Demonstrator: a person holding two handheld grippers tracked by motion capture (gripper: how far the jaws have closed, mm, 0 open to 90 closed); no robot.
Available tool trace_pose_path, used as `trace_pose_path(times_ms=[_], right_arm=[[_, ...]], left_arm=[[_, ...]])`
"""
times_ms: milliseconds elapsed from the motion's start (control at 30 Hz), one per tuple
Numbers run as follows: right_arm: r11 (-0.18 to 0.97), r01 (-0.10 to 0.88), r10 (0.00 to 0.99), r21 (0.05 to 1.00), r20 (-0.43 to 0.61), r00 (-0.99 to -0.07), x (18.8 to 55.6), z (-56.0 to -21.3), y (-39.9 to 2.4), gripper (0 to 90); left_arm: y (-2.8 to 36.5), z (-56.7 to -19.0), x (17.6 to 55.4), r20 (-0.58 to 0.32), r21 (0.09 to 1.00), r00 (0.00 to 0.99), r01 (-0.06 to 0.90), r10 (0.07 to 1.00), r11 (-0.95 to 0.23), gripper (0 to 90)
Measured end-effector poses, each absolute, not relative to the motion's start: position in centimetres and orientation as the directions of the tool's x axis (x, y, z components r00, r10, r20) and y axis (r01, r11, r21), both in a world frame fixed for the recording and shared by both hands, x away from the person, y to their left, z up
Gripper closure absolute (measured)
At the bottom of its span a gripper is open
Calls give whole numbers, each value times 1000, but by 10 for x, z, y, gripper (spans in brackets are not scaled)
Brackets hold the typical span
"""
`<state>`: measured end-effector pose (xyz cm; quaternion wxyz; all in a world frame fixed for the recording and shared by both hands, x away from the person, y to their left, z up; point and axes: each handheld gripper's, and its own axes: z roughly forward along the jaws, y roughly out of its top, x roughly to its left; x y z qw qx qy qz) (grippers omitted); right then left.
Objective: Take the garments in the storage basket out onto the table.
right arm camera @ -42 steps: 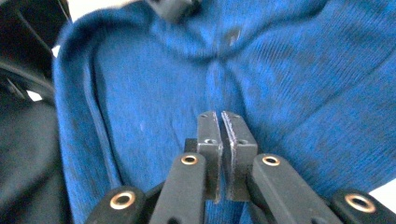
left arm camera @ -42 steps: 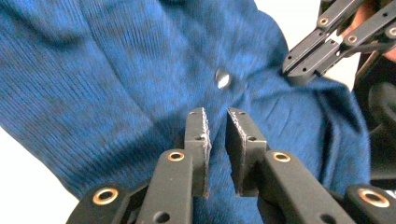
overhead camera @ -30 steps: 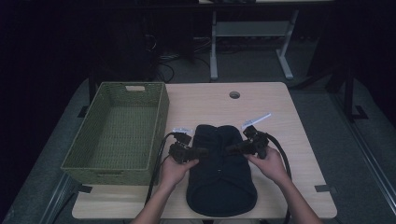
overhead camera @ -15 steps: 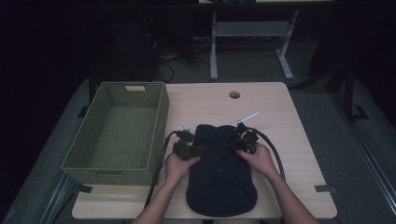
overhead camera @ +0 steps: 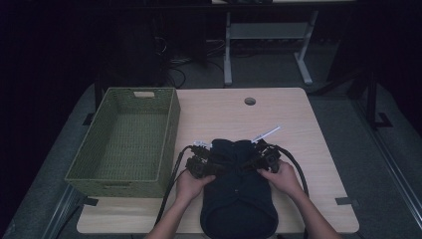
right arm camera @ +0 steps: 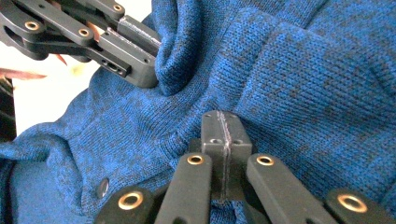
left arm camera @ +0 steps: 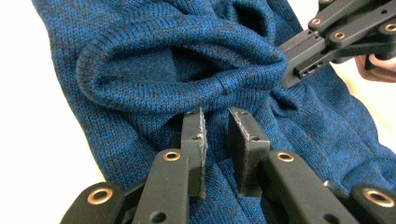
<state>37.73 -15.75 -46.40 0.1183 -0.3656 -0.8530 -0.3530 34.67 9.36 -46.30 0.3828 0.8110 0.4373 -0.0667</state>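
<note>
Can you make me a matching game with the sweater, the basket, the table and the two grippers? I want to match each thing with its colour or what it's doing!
Things:
1. sweater
2. basket
3. table
4. right gripper
5. left gripper

Colour or state:
A. green and woven
B. jaws pressed fully together
C. blue knit
D. jaws a small gap apart
E. pale wood with a round hole

Pairs: 1-C, 2-A, 3-E, 4-B, 5-D
</note>
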Motion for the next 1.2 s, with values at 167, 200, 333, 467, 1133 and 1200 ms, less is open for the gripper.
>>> trace_pose_path(times_ms=[167, 200, 333, 467, 1133, 1200], right_arm=[[451, 687, 520, 570, 457, -721, 379, -446, -159, 880], [441, 687, 526, 577, 454, -719, 381, -443, -160, 879], [388, 710, 559, 588, 462, -689, 393, -438, -163, 880], [390, 733, 582, 557, 467, -665, 403, -450, -159, 880], [375, 757, 613, 535, 470, -635, 401, -454, -183, 837], [398, 759, 618, 516, 460, -637, 401, -460, -183, 838]], left_arm=[[97, -446, 346, -461, 602, 627, 741, 628, -298, 766], [98, -442, 347, -460, 613, 628, 736, 628, -287, 766], [102, -430, 358, -444, 649, 622, 719, 644, -247, 770], [107, -434, 370, -462, 646, 577, 739, 673, -191, 769], [117, -431, 382, -477, 646, 548, 749, 687, -148, 756], [115, -432, 383, -478, 640, 543, 754, 691, -150, 754]])
